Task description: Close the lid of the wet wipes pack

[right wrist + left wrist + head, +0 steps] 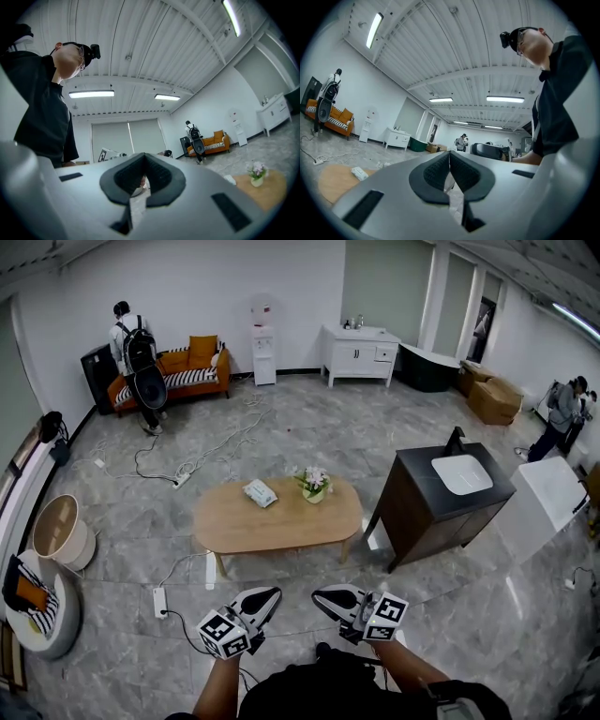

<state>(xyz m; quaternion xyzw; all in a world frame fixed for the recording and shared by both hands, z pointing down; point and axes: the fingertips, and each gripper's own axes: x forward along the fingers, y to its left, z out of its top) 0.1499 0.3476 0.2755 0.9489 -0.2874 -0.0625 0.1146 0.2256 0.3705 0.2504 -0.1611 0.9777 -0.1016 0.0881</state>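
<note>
Though seemingly illegible from afar, wet wipes pack [260, 491] on table [281, 526]; left hand-held gripper [271, 596] and right hand-held gripper [320, 597] closed.

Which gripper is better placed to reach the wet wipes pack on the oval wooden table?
Probably the left gripper: the white wet wipes pack lies almost straight ahead of it, while the right gripper faces the small flower vase.

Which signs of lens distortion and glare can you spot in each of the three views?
Head view: fisheye curves the back wall behind the oval coffee table, and the glossy floor shows glare. Left gripper view: black round vignette; ceiling light blown out. Right gripper view: same vignette, bright ceiling tube.
</note>
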